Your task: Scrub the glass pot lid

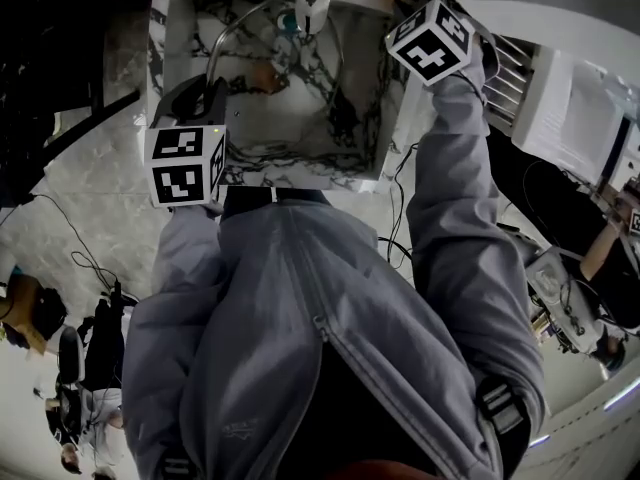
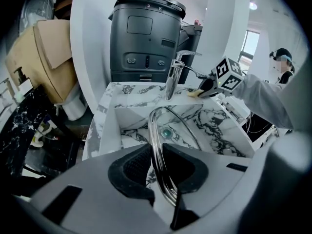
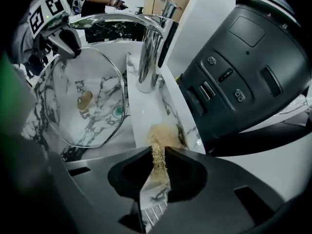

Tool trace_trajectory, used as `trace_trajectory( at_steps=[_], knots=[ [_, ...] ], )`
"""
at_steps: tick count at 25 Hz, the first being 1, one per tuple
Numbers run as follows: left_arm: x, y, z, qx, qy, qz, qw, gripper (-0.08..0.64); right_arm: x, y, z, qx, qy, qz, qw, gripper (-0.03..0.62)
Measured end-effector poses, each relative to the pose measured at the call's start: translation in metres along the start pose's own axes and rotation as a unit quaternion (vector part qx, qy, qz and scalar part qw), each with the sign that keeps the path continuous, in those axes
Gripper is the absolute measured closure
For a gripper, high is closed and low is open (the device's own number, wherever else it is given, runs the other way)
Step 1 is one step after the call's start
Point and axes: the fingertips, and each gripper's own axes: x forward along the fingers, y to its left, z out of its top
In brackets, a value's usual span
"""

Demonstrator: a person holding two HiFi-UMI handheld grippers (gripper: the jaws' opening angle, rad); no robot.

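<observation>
Closest in, the left hand-held gripper is clenched on the metal rim of the glass pot lid, its black pads pressing the edge from both sides. From this gripper's own view the lid stands on edge, its rim running up and away over the basin. In the right gripper view the same lid shows broadside: a clear tilted disc with a tan knob near its middle, held above the inside of the sink and clear of the basin floor.

The right hand-held gripper has its jaws squeezed together on a tan, fibrous scrub pad, which sticks out past the fingertips. This pad hangs over the white ledge at the sink's far right, just beside the base of the faucet, and is apart from the lid.

Below the lid, a small greenish drain sits in the floor of the marble-veined basin. The chrome faucet arches from the back ledge out over the basin. Behind the sink stands a large dark grey appliance with buttons on its front.

In the head view both marker cubes, left and right, flank the sink above a grey jacket.
</observation>
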Motion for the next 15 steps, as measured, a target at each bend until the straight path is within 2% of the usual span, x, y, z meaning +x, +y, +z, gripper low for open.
trace_trajectory(
  at_steps=[3, 5, 8, 12, 15],
  knots=[
    [0.001, 0.001, 0.0, 0.0, 0.001, 0.001, 1.0, 0.476, 0.003, 0.007, 0.002, 0.039, -0.023, 0.036, 0.998, 0.517],
    [0.001, 0.001, 0.0, -0.002, 0.003, 0.0, 1.0, 0.475, 0.005, 0.014, 0.002, 0.058, -0.031, 0.062, 0.996, 0.379],
    [0.0, 0.0, 0.0, -0.003, 0.002, -0.001, 1.0, 0.476, 0.006, 0.02, 0.0, 0.063, -0.032, 0.069, 0.995, 0.356],
    [-0.001, -0.002, 0.001, 0.0, 0.001, -0.002, 1.0, 0.474, 0.001, 0.024, 0.001, 0.068, -0.049, 0.055, 0.995, 0.344],
    [-0.003, -0.003, 0.003, 0.001, -0.003, -0.005, 1.0, 0.476, -0.013, 0.02, -0.003, 0.091, -0.058, 0.03, 0.994, 0.344]
  ],
)
